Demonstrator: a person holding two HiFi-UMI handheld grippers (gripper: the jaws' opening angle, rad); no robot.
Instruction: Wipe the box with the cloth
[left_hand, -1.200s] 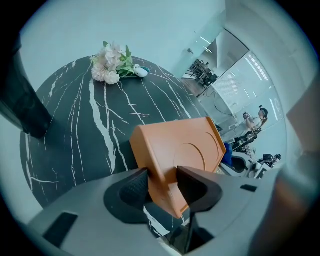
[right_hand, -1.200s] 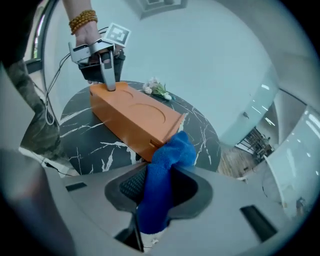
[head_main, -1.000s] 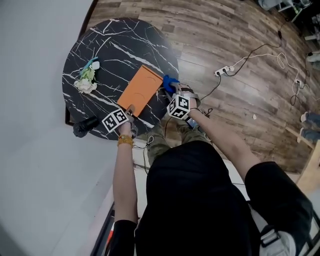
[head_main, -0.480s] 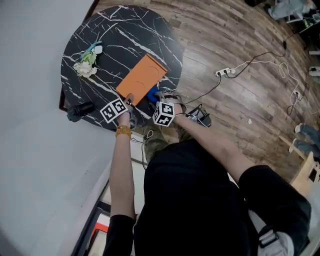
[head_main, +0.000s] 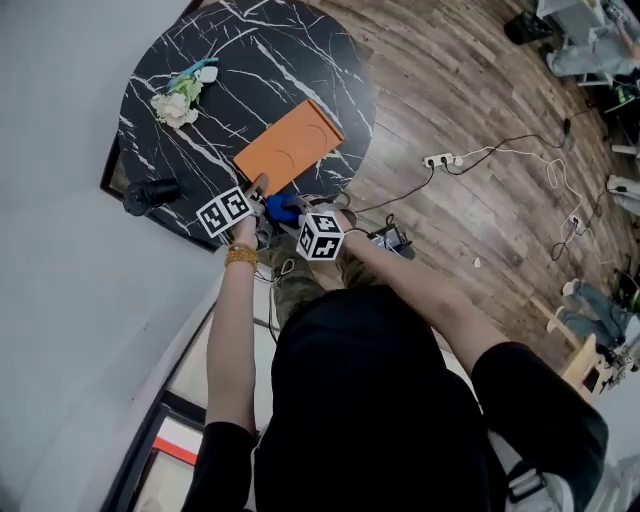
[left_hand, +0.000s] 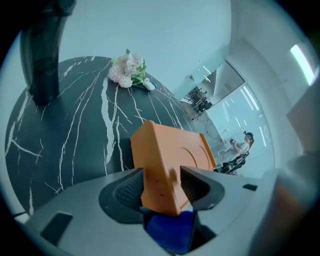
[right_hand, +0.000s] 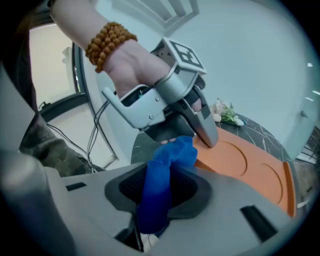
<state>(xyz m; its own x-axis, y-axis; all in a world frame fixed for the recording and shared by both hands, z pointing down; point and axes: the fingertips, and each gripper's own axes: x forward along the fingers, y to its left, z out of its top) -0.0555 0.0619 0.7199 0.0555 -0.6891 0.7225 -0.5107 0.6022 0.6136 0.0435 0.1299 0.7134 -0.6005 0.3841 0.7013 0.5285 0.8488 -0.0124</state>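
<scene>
Round tabletop (head_main: 262, 62): black, glossy, stone-look, crossed with thin white veins. Box (head_main: 290, 148): flat, rectangular, matte orange with rounded edges and two shallow circles pressed into its top face; lies toward the tabletop's near edge, one corner pointing at the person and reaching that edge. Cloth (right_hand: 172, 157): deep blue, soft and fleecy, rolled into a thick rope with a bunched tip. Small bunch of pale flowers (head_main: 178, 103) with green leaves at the tabletop's far left edge; dark upright cylinder (head_main: 147, 194) at its left edge, well apart from the box. Left gripper (left_hand: 162, 187): smooth grey shell, dark ribbed pads; jaws opening, the box's near corner between them and both pads laid against its sides. Right gripper (right_hand: 159, 185): same grey shell and dark textured pads, nearly closed and pinching the cloth, which runs up between the jaws with its bunched tip at the box's near corner, just beside the left gripper's jaws and showing beneath that corner in the left gripper view. On each gripper, a white cube printed with black square marker patterns. On the left wrist, a bracelet of round brown beads (right_hand: 107, 41).
</scene>
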